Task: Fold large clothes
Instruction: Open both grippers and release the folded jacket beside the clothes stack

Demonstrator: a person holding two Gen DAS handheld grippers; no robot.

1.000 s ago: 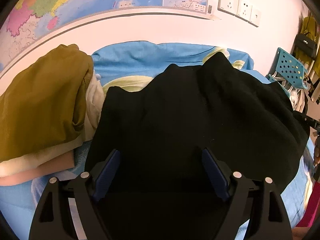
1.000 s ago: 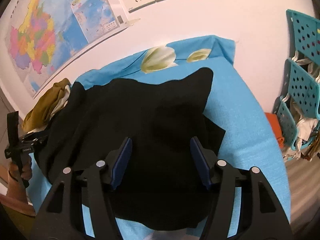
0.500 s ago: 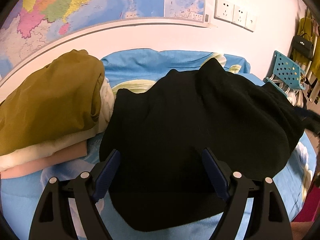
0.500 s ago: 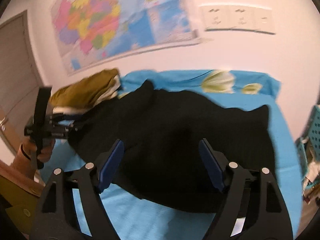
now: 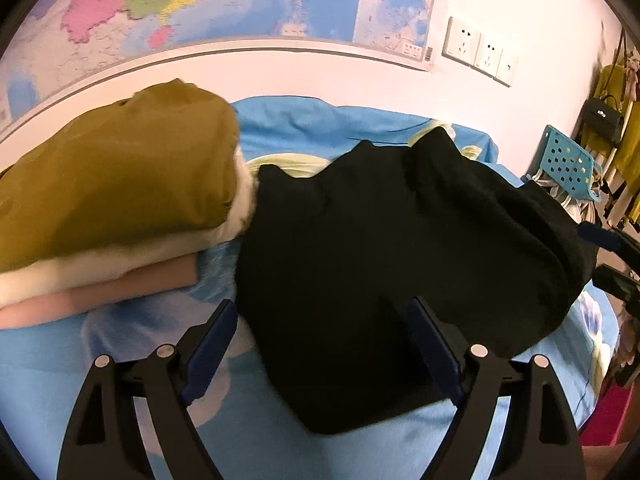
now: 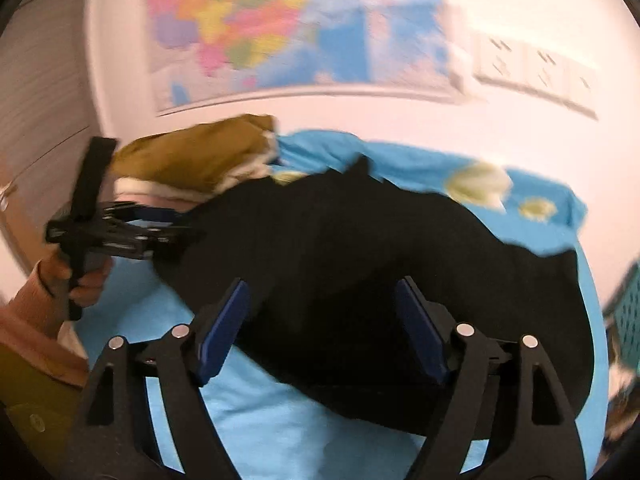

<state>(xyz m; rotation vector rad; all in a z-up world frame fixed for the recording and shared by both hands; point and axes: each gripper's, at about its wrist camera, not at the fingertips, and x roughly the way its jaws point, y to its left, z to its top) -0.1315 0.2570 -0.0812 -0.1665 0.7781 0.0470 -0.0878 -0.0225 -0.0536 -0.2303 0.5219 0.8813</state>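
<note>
From the left wrist view: left tongs point(image 5: 322, 330) spread wide, gripping nothing, left finger over blue bedsheet point(image 5: 360, 456), right finger over the near edge of a black garment point(image 5: 400, 248). Garment lying rumpled and roughly folded on the bed, near edge rounded, far corners pointing toward the wall. Just beside it on the left, touching its edge, a stack of folded clothes point(image 5: 112, 200): olive piece on top, white and pink layers beneath. On the wall, a map point(image 5: 224, 0) and a row of sockets point(image 5: 478, 50). At far right, a perforated teal rack point(image 5: 568, 160) and part of the right tongs point(image 5: 612, 256), seen only in this view from outside, state not clear there.

From the right wrist view, blurred: right tongs point(image 6: 320, 326) also wide apart and gripping nothing, both fingers above the same black garment point(image 6: 380, 264). Shown only here: the left tongs point(image 6: 120, 230) from the side, gripped in a hand point(image 6: 76, 280) at the garment's left end, in front of the stack point(image 6: 192, 158), plus pale flower prints on the sheet point(image 6: 280, 420).
</note>
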